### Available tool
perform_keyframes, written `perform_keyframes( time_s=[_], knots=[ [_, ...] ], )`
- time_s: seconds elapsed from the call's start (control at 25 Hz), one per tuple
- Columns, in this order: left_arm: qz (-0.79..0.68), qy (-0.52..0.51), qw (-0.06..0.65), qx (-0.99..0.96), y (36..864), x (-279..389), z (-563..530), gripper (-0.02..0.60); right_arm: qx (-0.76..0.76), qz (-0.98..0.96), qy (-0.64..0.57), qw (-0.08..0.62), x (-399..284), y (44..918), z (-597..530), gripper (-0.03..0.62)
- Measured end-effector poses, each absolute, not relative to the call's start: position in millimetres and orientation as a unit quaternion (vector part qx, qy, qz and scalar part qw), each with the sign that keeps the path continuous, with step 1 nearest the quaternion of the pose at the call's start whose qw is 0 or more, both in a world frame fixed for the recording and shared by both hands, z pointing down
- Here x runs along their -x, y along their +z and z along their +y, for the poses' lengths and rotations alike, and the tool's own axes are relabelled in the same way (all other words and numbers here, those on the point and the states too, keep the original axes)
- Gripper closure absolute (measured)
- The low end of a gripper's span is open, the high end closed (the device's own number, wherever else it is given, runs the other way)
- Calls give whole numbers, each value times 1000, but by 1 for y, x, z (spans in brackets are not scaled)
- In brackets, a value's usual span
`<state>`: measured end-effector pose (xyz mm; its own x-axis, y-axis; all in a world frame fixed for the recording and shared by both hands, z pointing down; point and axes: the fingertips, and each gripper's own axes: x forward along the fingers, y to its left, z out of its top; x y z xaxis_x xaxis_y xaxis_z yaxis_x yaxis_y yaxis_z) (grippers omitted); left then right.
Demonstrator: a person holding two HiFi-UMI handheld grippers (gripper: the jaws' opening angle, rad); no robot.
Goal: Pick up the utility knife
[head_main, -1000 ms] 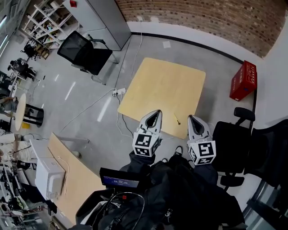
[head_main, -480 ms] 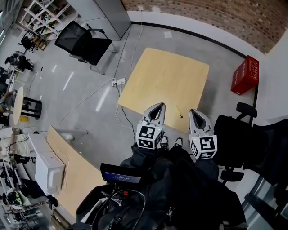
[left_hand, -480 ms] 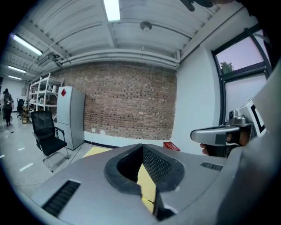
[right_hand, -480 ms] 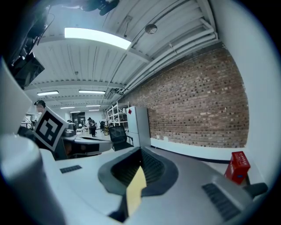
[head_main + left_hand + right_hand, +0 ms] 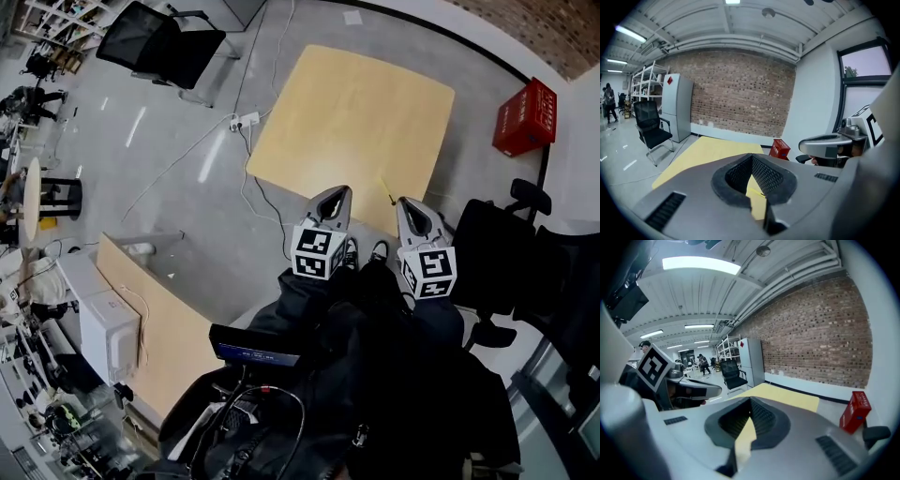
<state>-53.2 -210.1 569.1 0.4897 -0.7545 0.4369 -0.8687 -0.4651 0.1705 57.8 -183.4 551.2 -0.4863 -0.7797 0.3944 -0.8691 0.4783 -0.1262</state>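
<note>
The utility knife [image 5: 385, 190] is a thin yellow sliver near the front edge of the light wooden table [image 5: 347, 112]. In the head view my left gripper [image 5: 338, 193] hovers over that front edge, just left of the knife, jaws together and holding nothing. To the knife's right my right gripper [image 5: 408, 203] is likewise shut and empty. In the left gripper view the knife [image 5: 754, 192] shows faintly through the hole behind the jaws of the left gripper [image 5: 752, 159]. The right gripper view shows the right gripper [image 5: 750, 401] with the table [image 5: 787, 397] beyond.
A red crate [image 5: 525, 117] stands on the floor right of the table. One black office chair [image 5: 506, 253] is close on my right, another [image 5: 159, 42] at far left. A power strip with cables [image 5: 242, 122] lies left of the table. A wooden desk [image 5: 159, 328] stands at lower left.
Both grippers have come forward to the table's front edge, and the view has shifted with them. The knife now lies between the two gripper tips. Both jaws stay together.
</note>
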Motion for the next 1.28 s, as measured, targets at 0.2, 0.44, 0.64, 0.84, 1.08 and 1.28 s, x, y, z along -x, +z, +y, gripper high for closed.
perform_keyframes(
  time_s=[0.2, 0.44, 0.64, 0.84, 1.08, 1.28],
  knots=[
    [-467, 182, 223, -836, 615, 60, -213, 581, -481, -838, 185, 179, -50, 597, -191, 591],
    [-454, 211, 263, -825, 664, 64, -217, 581, -463, -830, 206, 232, -42, 651, -202, 590],
    [-439, 233, 288, -819, 694, 62, -212, 581, -447, -820, 225, 278, -45, 698, -201, 591],
    [-439, 255, 300, -808, 728, 70, -210, 581, -436, -807, 244, 314, -48, 737, -201, 589],
    [-428, 273, 323, -799, 755, 75, -205, 581, -433, -789, 264, 347, -54, 771, -202, 589],
    [-430, 274, 335, -792, 765, 78, -206, 581, -421, -783, 271, 369, -57, 794, -210, 588]
  ],
)
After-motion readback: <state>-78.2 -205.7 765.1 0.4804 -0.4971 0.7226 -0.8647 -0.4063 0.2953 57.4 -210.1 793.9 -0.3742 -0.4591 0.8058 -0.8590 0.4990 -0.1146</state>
